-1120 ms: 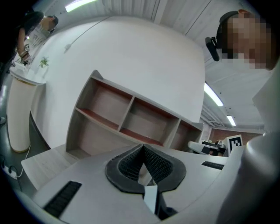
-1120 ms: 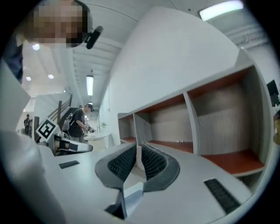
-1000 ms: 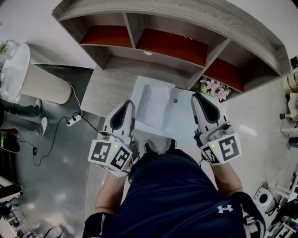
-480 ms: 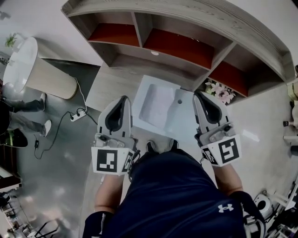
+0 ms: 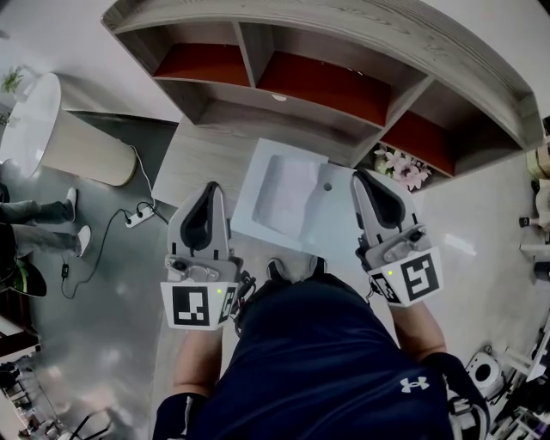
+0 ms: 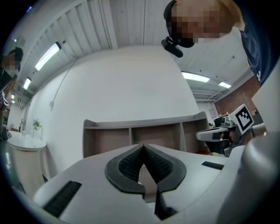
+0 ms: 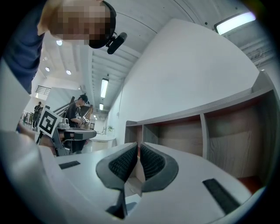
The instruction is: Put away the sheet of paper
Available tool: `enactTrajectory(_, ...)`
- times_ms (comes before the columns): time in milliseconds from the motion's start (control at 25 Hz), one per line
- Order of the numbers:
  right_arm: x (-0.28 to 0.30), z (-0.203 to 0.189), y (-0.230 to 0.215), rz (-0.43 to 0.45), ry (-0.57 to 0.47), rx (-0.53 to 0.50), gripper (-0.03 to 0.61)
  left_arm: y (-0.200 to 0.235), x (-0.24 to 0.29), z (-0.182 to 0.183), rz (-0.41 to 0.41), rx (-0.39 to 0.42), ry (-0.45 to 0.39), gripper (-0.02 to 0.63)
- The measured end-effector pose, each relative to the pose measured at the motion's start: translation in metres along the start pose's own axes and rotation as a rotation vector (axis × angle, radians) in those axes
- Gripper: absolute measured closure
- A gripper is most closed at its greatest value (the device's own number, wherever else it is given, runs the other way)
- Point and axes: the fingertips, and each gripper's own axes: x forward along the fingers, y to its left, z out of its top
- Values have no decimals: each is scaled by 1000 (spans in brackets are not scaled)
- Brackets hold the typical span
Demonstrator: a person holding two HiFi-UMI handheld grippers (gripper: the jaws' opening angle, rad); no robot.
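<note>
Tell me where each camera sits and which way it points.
Head view: above the person, looking steeply down at paper in the right claw, left claw, shelf; shirt and forearms show.
Left gripper view: rides the left claw, faces the shelf; shirt upper right.
Right gripper view: rides the right claw, faces the shelf; shirt upper left.
Shared: shelf, and each other's claw.

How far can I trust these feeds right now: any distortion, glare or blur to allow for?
Head view: heavy fisheye bends the shelf unit into an arc; the sheet of paper is evenly lit, without glare. Left gripper view: the jaws fill the foreground, slightly soft; the ceiling lights are bright. Right gripper view: same wide-angle warp, one ceiling strip blown out at top right.
</note>
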Motion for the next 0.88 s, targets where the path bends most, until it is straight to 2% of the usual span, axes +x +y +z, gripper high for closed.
enactTrajectory(240, 0, -5, -2, 13, -3, 34, 554, 6, -2, -8, 3, 2, 17, 598)
enactTrajectory(880, 2, -6, 3, 21, 7, 38, 557, 11, -8, -16, -9, -34, 37, 598)
